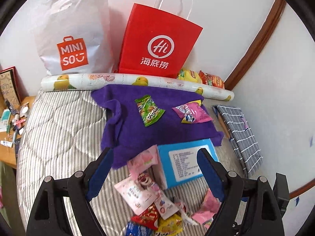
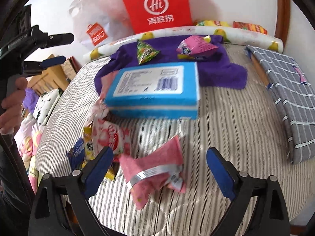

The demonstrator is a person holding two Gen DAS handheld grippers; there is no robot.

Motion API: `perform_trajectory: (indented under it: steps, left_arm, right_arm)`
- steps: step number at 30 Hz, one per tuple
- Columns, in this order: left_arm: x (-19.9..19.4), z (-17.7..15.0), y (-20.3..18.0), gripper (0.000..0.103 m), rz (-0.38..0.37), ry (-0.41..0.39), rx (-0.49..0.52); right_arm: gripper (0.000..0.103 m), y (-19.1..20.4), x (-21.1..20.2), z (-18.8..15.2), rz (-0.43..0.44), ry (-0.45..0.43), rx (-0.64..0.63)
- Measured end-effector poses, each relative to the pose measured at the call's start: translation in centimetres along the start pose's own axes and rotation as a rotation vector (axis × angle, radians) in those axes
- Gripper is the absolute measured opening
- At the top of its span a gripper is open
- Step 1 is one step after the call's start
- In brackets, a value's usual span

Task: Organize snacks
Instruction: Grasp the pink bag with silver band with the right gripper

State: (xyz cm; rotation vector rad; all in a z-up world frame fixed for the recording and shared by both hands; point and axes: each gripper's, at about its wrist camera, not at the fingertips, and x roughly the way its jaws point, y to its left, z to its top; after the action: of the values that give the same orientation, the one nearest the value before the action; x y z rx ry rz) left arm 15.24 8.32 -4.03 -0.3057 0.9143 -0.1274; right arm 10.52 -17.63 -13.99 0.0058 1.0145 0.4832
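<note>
Here both tongs gape: left tongs (image 1: pixel 155 169) over the snack pile (image 1: pixel 155 202), right tongs (image 2: pixel 159 163) around a pink packet (image 2: pixel 155 169)

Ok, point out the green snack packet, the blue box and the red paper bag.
green snack packet (image 1: pixel 150 110): left wrist view, packet's middle.
blue box (image 2: pixel 155 82): right wrist view, white label.
red paper bag (image 1: pixel 159 39): left wrist view, front face.

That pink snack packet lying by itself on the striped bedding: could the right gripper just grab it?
Probably yes. The pink packet lies alone on the striped bedding, between the right gripper's spread-open fingers, with nothing covering it.
</note>
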Motion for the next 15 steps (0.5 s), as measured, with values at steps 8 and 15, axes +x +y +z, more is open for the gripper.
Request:
perform_trajectory:
  steps: [8, 15]
  left_arm:
    - [-1.6, -2.0, 0.6, 0.085, 0.026, 0.000, 0.002]
    - [-2.0, -3.8, 1.4, 0.085, 0.038, 0.018, -0.008]
  right_arm:
    - [0.096, 1.4, 2.7, -1.2, -0.051, 0.051, -0.069]
    - [0.087, 1.7, 4.6, -2.2, -0.083, 0.079, -0.078]
